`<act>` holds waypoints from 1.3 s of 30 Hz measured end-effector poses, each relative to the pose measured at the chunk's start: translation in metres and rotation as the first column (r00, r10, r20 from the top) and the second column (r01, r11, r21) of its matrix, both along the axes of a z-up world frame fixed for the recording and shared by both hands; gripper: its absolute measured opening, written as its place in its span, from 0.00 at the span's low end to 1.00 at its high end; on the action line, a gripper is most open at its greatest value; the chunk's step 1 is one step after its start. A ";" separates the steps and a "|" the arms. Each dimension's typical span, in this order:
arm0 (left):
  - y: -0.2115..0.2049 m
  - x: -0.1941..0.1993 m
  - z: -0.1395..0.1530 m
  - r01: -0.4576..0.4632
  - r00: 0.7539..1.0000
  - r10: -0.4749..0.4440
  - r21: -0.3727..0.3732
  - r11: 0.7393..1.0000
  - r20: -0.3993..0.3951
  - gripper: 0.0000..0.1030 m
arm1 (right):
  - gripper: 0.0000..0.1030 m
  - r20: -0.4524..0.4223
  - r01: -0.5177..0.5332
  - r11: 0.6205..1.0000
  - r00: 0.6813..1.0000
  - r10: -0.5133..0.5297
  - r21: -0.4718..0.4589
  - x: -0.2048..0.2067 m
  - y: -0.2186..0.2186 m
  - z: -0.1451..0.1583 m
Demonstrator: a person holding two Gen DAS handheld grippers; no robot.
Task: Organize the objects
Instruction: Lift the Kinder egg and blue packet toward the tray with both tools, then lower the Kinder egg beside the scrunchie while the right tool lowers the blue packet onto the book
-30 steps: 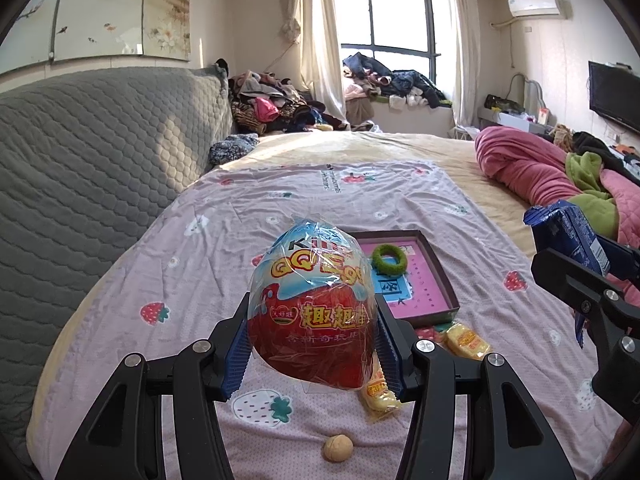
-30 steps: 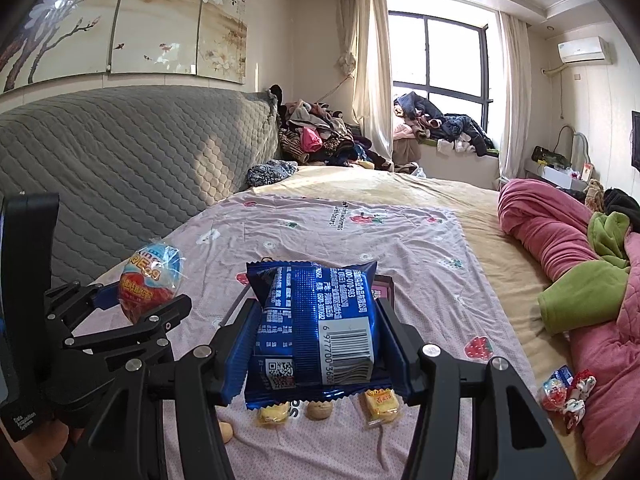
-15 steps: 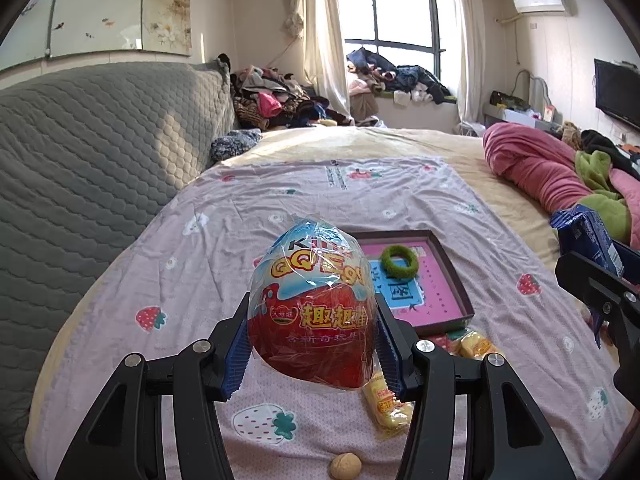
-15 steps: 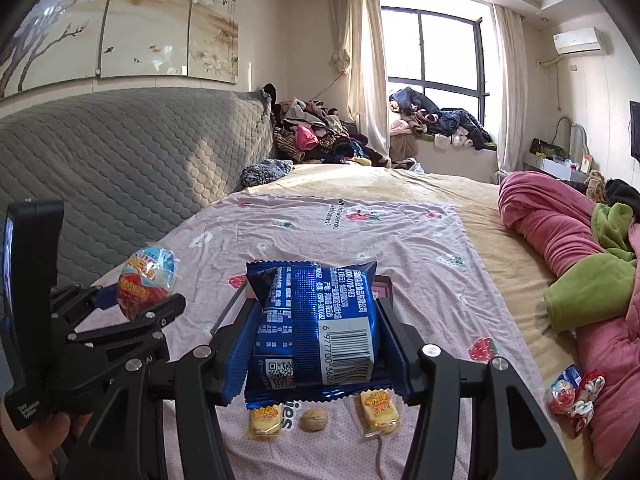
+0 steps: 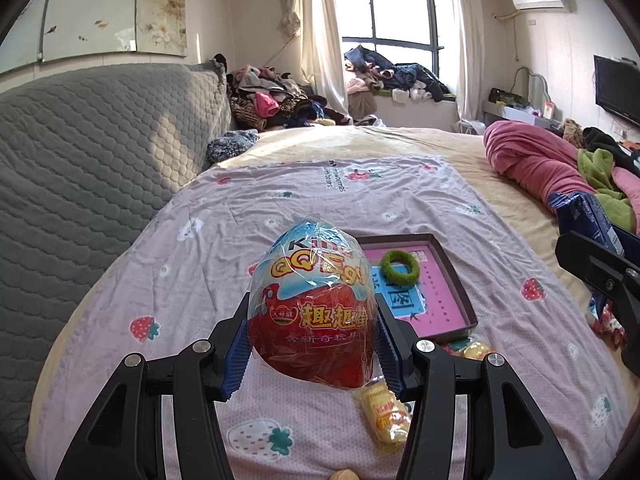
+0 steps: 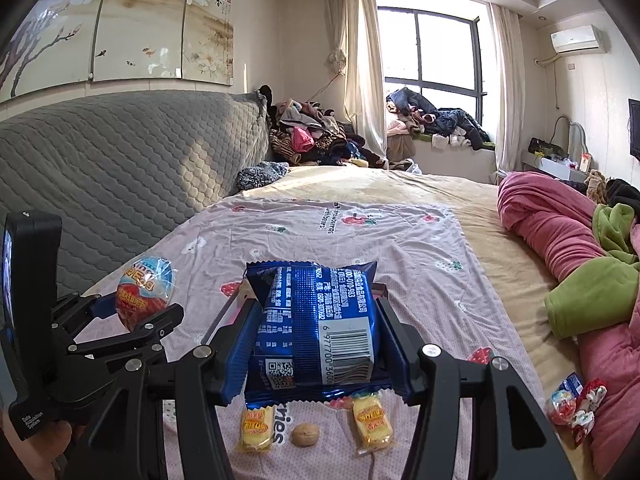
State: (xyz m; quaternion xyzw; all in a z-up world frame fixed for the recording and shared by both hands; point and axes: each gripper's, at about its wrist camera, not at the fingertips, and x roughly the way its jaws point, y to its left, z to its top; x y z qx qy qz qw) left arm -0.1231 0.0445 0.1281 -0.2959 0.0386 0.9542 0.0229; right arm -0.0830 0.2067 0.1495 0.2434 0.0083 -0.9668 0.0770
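Fingers [image 5: 236, 354] clamping egg [image 5: 312, 308], packet [image 6: 316, 332].

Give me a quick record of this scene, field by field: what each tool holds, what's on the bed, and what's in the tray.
left tool: shut on the toy egg, held above the bed
right tool: shut on the blue snack packet
tray: pink inside, on the strawberry sheet, holds a green ring
loose on the sheet: two yellow snack packs with a walnut between them
right side: pink blanket, small wrapped candies
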 end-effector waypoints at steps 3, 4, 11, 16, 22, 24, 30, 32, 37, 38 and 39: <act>-0.001 -0.010 0.000 0.002 1.000 -0.002 -0.006 1.000 -0.002 0.55 | 0.55 -0.001 -0.001 1.000 1.000 0.001 0.000 -0.010 0.000 -0.001; -0.001 -0.014 0.000 0.002 1.000 -0.002 -0.006 1.000 0.000 0.55 | 0.55 -0.001 0.000 1.000 1.000 0.000 0.004 -0.015 0.000 -0.002; -0.005 -0.044 -0.002 -0.007 1.000 0.007 -0.018 1.000 -0.005 0.55 | 0.55 -0.005 -0.003 1.000 1.000 0.003 0.016 -0.046 0.000 -0.002; -0.008 -0.070 -0.008 -0.009 1.000 0.009 -0.016 1.000 0.003 0.55 | 0.55 -0.009 -0.006 1.000 1.000 0.006 0.012 -0.070 -0.002 -0.003; -0.010 -0.101 -0.018 -0.020 1.000 0.020 -0.020 1.000 0.007 0.55 | 0.55 0.008 -0.012 1.000 1.000 0.012 -0.014 -0.101 -0.002 -0.015; -0.012 -0.110 -0.022 -0.027 1.000 0.027 -0.022 0.999 0.004 0.55 | 0.55 0.005 -0.012 1.000 1.000 0.013 -0.013 -0.109 -0.005 -0.018; -0.012 -0.137 -0.031 -0.037 0.999 0.037 -0.013 0.999 -0.013 0.55 | 0.55 0.004 -0.028 0.997 1.000 0.028 -0.068 -0.136 -0.007 -0.033; -0.010 -0.145 -0.041 -0.040 0.999 0.040 -0.024 0.999 -0.008 0.55 | 0.55 -0.006 -0.016 0.997 1.000 0.016 -0.077 -0.140 -0.008 -0.038; -0.011 -0.161 -0.074 -0.038 0.999 0.039 -0.025 0.999 0.031 0.55 | 0.55 0.033 -0.036 0.994 0.999 0.040 -0.105 -0.155 -0.012 -0.072; -0.011 -0.163 -0.079 -0.034 0.999 0.035 -0.020 0.999 0.038 0.55 | 0.55 0.039 -0.037 0.994 0.998 0.041 -0.099 -0.157 -0.014 -0.079; -0.010 -0.166 -0.084 -0.033 0.999 0.033 -0.015 0.999 0.041 0.55 | 0.55 0.047 -0.035 0.995 0.998 0.039 -0.090 -0.159 -0.014 -0.085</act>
